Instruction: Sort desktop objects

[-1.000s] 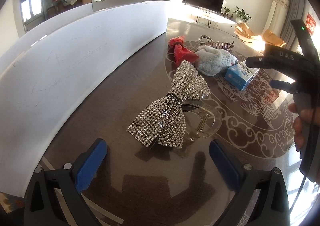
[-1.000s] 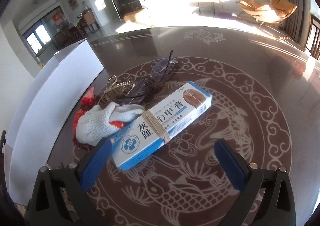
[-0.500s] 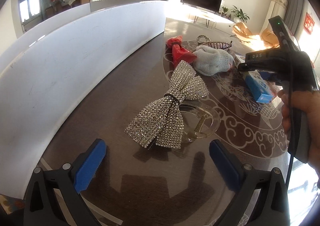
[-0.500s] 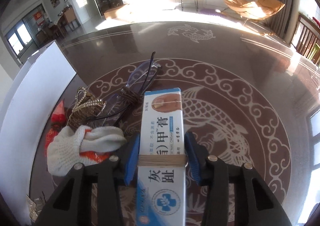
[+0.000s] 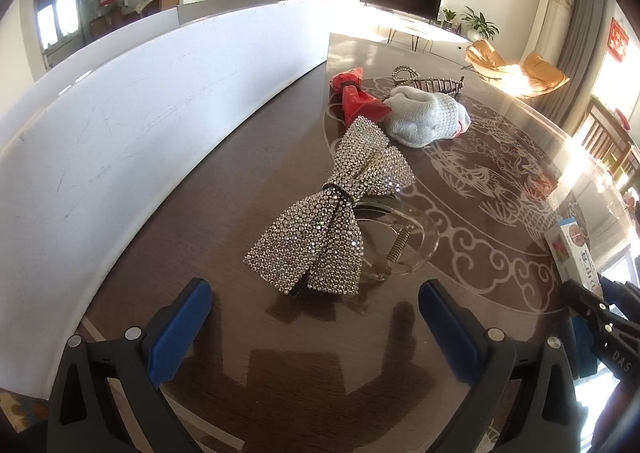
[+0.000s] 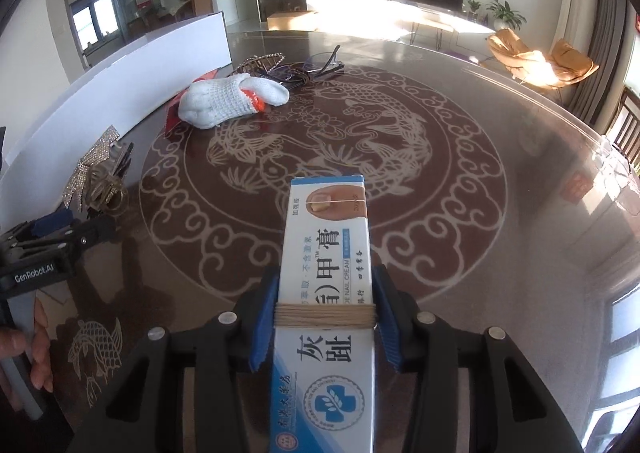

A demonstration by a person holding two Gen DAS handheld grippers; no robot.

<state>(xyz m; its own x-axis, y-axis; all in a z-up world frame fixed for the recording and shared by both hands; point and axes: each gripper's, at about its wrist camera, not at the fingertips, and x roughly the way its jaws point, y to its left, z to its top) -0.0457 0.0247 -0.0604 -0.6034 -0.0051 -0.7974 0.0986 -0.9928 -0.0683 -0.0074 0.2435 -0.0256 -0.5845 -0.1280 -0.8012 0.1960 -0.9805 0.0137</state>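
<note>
My right gripper [image 6: 324, 317] has its blue pads pressed on both sides of a white and blue nail cream box [image 6: 326, 253] bound with twine. It holds the box above the table while its jaws are opening slightly. My left gripper [image 5: 316, 333] stands open and empty just short of a rhinestone bow clip [image 5: 332, 209], which lies partly over a clear hair claw [image 5: 400, 237]. Farther back lie a white knit glove [image 5: 424, 117], a red item [image 5: 354, 97] and a metal hair claw [image 5: 428, 79]. Dark glasses [image 6: 308, 65] sit behind the glove.
A tall white board [image 5: 140, 113] curves along the left side of the dark glass table [image 5: 240, 373], which has a fish pattern. A hand [image 6: 38, 349] grips the left tool's handle. Chairs and a living room lie beyond the far edge.
The right gripper shut on the box beside the glove, then carried it away from the pile toward the near right of the table. The left gripper stayed still.
</note>
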